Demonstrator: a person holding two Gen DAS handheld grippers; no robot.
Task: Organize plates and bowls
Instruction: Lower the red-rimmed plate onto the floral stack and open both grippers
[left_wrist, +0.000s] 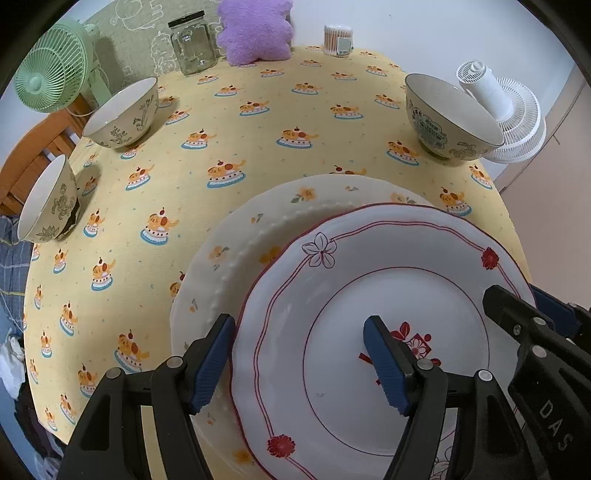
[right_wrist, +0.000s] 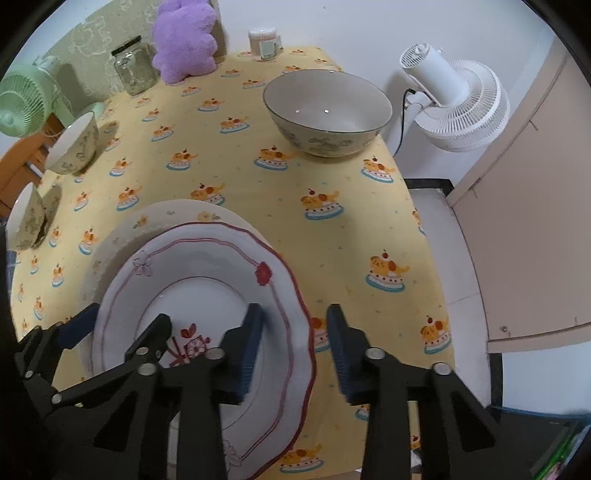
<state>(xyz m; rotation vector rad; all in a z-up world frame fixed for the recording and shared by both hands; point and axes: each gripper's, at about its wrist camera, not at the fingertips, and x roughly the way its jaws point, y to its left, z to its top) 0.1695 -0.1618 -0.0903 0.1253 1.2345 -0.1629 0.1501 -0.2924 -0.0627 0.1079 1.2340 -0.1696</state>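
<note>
A white plate with a red trim (left_wrist: 369, 280) lies on a larger cream plate with orange flowers (left_wrist: 280, 210), near the table's front edge. My left gripper (left_wrist: 299, 358) is open, one finger outside the red-trimmed plate's left rim and the other over its middle. My right gripper (right_wrist: 295, 332) straddles the right rim of that plate (right_wrist: 207, 273) with its jaws narrow. A strip of cloth shows between the outer pad (right_wrist: 340, 343) and the rim. Three bowls stand apart: two at the left (left_wrist: 122, 110) (left_wrist: 48, 199) and a wide one at the back right (right_wrist: 327, 110).
Yellow patterned cloth (left_wrist: 258, 122) covers the table. At the back stand a glass jar (left_wrist: 192, 44), a purple plush (left_wrist: 255, 29) and a tub of cotton swabs (left_wrist: 338, 38). A green fan (left_wrist: 51, 81) is at the left, a white fan (right_wrist: 458, 99) beyond the right edge.
</note>
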